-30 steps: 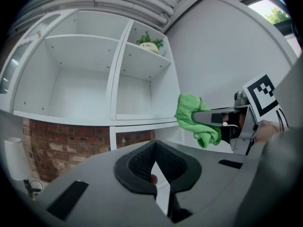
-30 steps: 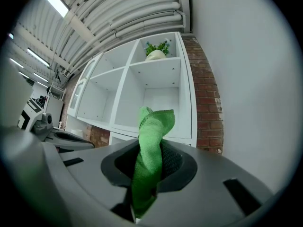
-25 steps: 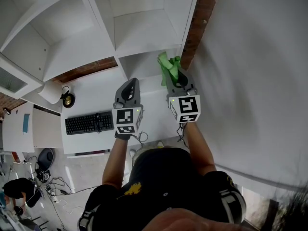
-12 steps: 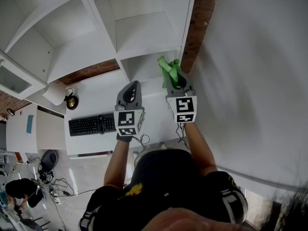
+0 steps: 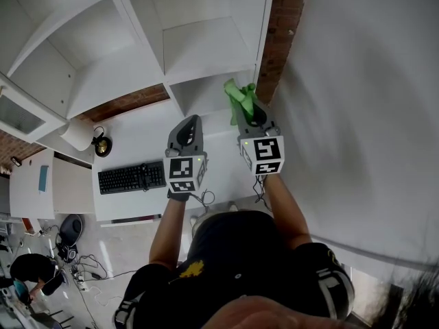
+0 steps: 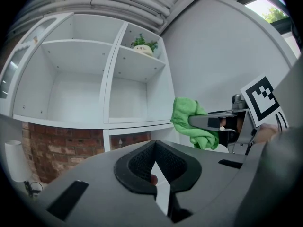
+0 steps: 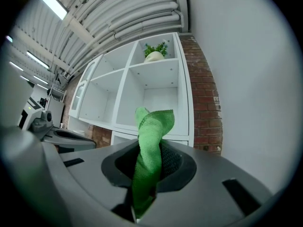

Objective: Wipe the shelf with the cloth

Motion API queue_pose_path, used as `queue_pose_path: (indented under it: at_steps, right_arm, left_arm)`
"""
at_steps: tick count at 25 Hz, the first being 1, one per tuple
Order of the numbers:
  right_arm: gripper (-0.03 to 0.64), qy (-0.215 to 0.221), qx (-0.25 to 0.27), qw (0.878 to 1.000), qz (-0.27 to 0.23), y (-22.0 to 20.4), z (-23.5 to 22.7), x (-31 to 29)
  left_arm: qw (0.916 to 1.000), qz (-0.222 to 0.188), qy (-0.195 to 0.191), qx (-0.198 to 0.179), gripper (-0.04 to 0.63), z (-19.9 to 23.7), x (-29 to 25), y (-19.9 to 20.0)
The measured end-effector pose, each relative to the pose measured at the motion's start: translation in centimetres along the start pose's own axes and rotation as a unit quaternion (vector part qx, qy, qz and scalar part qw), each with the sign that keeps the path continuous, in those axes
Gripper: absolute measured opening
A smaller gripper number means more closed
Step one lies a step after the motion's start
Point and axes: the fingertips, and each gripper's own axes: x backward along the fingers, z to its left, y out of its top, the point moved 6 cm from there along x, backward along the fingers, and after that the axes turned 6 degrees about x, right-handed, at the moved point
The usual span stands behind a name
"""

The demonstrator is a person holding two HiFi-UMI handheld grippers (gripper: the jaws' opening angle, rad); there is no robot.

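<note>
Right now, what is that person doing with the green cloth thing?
A person is holding a gripper in each hand, in front of a white shelf unit. The right gripper is clamped shut on a green cloth and holds it up near the shelves' right end, beside the brick column. The cloth does not look pressed against a shelf yet. The left gripper hangs alongside with nothing in it, its jaws together.

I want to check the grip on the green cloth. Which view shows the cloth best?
The right gripper view: the cloth stands large, pinched between the right tongs. The left gripper view shows it from the side, smaller; the head view shows it small, from above.
</note>
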Motion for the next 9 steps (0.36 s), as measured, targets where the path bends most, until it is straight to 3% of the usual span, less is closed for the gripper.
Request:
queue_pose_path:
  at_steps: [4,9]
  right_arm:
    - [0.063,0.018,-0.01,1.0,0.0,0.2,-0.3,-1.2]
    - [0.063,0.049,0.045,0.994,-0.084,4.1,-2.5,-8.8]
  left_arm:
    - [1.0,-0.004,0.0,0.003,0.018,0.6,-0.4,0.5]
    - [0.9948,-0.089,0.026,-0.043,0.018,5.3,-5.8,3.9]
